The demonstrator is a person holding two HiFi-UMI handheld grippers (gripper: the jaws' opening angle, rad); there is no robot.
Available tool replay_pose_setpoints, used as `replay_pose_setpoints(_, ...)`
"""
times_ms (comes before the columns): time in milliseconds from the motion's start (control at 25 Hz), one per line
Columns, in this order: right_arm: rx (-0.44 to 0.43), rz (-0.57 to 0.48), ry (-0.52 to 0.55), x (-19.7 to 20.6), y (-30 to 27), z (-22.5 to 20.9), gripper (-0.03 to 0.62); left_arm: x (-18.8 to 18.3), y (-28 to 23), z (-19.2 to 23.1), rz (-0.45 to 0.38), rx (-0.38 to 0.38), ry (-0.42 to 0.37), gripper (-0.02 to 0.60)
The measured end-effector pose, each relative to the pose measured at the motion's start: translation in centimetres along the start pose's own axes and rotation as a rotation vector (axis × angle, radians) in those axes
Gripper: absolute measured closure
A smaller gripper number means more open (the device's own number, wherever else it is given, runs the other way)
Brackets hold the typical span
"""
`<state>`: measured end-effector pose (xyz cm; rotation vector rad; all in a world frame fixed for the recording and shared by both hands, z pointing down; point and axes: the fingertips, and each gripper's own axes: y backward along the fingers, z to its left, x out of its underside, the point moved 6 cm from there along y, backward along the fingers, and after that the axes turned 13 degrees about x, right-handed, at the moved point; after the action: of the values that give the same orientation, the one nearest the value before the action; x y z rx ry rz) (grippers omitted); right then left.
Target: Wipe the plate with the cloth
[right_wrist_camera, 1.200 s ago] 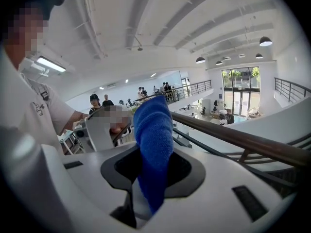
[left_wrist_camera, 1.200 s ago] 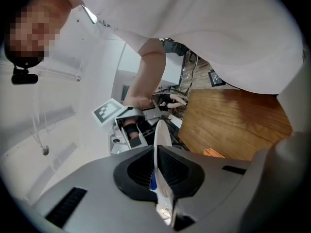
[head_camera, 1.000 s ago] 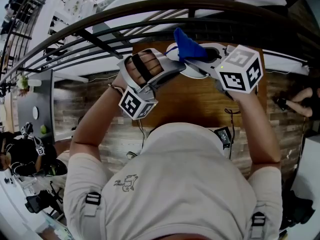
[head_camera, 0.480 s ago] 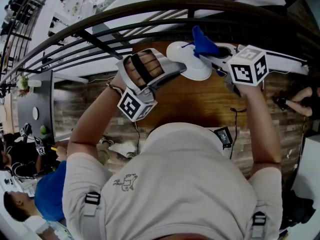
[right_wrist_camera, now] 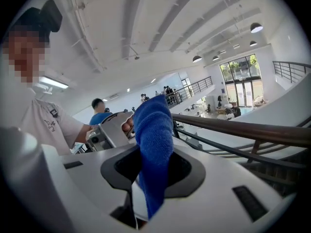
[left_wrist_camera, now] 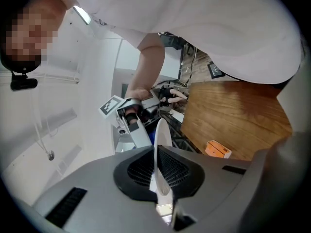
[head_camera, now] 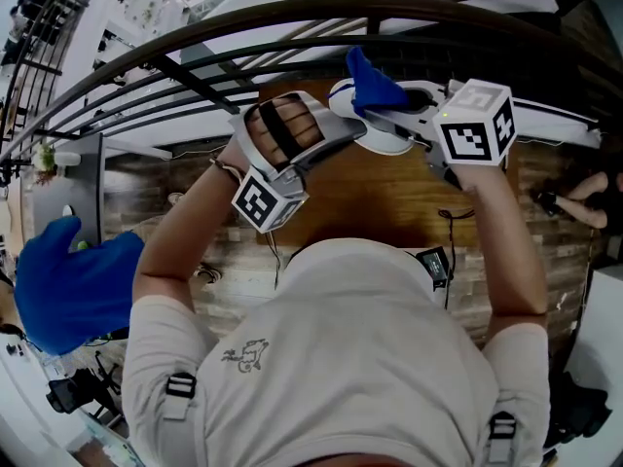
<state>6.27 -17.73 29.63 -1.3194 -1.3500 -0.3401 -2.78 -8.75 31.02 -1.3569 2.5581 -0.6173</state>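
My left gripper (head_camera: pixel 352 136) is shut on the rim of a white plate (head_camera: pixel 387 136) and holds it above the wooden table (head_camera: pixel 389 202). In the left gripper view the plate (left_wrist_camera: pixel 161 139) stands edge-on between the jaws of the left gripper (left_wrist_camera: pixel 160 178). My right gripper (head_camera: pixel 394 115) is shut on a blue cloth (head_camera: pixel 368 88), which rests at the plate's far rim. The right gripper view shows the cloth (right_wrist_camera: pixel 153 140) bunched up and sticking out of the right gripper (right_wrist_camera: pixel 149 178), with the left gripper (right_wrist_camera: pixel 109 130) just behind it. The plate's face is hidden there.
A dark curved railing (head_camera: pixel 292 17) runs just beyond the table. An orange box (left_wrist_camera: pixel 217 149) lies on the table. Cables and a small device (head_camera: pixel 435 264) hang at the table's near edge. Someone in blue (head_camera: pixel 68 290) passes at the lower left.
The right gripper swung the cloth to the right over the plate, then back left to the rim. The left gripper and plate held still. A blue-clad person moved in at the lower left.
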Motion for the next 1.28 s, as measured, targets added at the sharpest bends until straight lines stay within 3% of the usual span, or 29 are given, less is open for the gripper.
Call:
replay_pose_setpoints(200, -0.008, 0.010, -0.009, 1.1, 1.2, 0.0, 0.473, 1.2, 0.2, -0.1, 0.034, -0.003, 0.007, 0.565)
replay_pose_setpoints(360, 0.039, 0.041, -0.029, 2.0, 1.7, -2.2, 0.471, 2.1, 0.2, 0.0, 0.054, 0.012, 0.010, 0.565)
replay_pose_setpoints(680, 0.124, 0.091, -0.056, 4.0, 0.0, -5.9, 0.471, -0.6, 0.3, -0.9, -0.010, 0.032, -0.046, 0.563)
replay_pose_setpoints(880, 0.102, 0.106, -0.048, 2.6, -1.4, -5.7, 0.471, -2.0, -0.1, 0.4, -0.040, 0.013, -0.088, 0.563)
replay_pose_setpoints(1280, 0.005, 0.060, 0.013, 0.3, -1.4, -1.0, 0.473, -2.0, -0.7, 0.1, -0.047, 0.025, -0.068, 0.563)
